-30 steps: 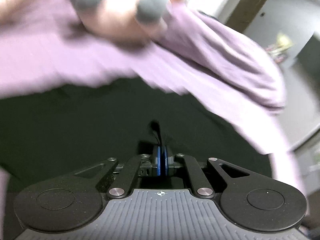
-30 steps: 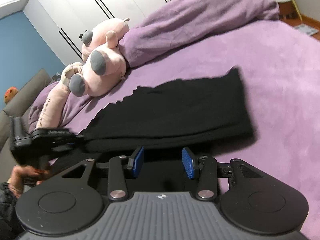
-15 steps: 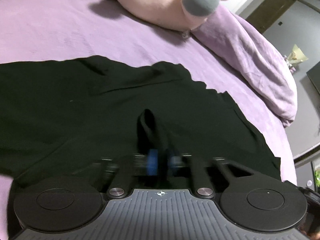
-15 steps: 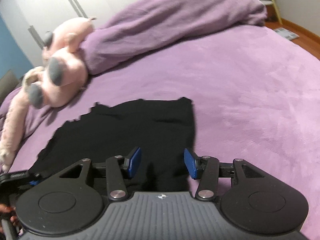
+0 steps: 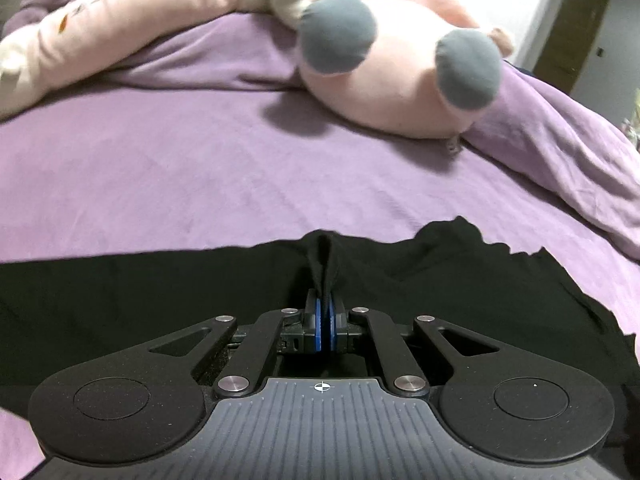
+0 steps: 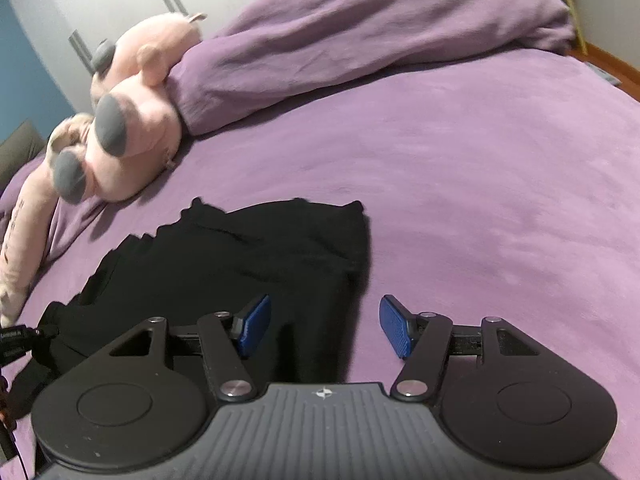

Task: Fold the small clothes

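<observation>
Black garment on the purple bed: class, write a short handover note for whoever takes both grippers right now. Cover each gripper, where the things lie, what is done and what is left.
Left gripper: shut on a pinch of the black garment, fabric pulled up into a small ridge between its fingers.
Right gripper: open, empty, over the garment's near right edge.
The garment lies fairly flat on the purple bed, one fold apparently made, edges uneven. The pink plush toy and the rolled purple blanket lie beyond it, apart from it.
Left: probably release the left pinch, square the edges, fold again.
</observation>
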Demonstrator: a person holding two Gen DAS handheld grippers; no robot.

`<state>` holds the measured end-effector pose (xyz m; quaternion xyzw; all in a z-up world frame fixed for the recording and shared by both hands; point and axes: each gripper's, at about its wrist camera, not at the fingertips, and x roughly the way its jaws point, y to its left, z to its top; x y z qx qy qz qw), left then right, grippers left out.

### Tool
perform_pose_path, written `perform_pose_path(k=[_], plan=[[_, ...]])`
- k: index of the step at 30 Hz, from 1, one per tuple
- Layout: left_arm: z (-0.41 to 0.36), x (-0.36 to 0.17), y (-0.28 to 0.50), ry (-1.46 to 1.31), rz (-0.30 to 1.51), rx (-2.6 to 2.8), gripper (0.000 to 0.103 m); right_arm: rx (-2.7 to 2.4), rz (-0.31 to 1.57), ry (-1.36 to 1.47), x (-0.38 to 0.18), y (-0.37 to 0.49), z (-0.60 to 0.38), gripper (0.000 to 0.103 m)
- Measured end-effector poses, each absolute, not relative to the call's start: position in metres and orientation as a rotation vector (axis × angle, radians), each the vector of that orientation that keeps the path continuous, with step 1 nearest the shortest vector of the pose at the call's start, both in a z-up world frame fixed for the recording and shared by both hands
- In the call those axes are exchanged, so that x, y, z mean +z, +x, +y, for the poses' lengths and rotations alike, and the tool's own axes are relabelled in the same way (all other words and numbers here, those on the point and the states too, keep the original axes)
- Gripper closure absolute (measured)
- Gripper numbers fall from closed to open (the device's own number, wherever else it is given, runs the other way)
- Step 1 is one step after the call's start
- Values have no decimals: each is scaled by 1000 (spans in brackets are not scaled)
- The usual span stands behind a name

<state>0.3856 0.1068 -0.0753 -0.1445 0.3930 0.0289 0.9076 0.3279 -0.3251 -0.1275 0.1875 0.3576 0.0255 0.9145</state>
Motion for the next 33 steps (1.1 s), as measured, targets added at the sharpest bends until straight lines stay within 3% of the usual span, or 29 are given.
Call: perform_pose_path(k=[1,2,4,5,14,18,19,20,25,28,31,33], plan=[[107,-76,388,-313,818,56,98,52,740,357,-128,332,-320,54],[107,-78,388,-322,821,51,98,48,748,321,-129,335,-315,75],[106,-77,388,-323,812,35,98,41,763,261,-131,342,-307,96],[104,-77,386,-324,804,24,98,40,756,247,-131,342,-305,98],[82,-83,396,-306,823,-57,97,-160,703,173,-132,340,-329,100],[93,-87,390,-340,837,-36,97,-28,711,460,-119,311,-348,88],[96,-88,389,-364,844,-35,97,28,714,566,-120,301,-352,75],[98,-90,388,-379,853,-35,97,82,720,667,-122,289,-353,68],[102,-94,384,-397,870,-29,97,154,760,857,-140,252,-339,67],[105,-94,383,-430,874,-34,97,79,790,859,-155,260,-330,72],[106,-92,382,-431,869,-40,97,27,755,811,-156,269,-322,99],[107,-92,383,-428,867,-39,97,-6,731,718,-152,274,-318,99]])
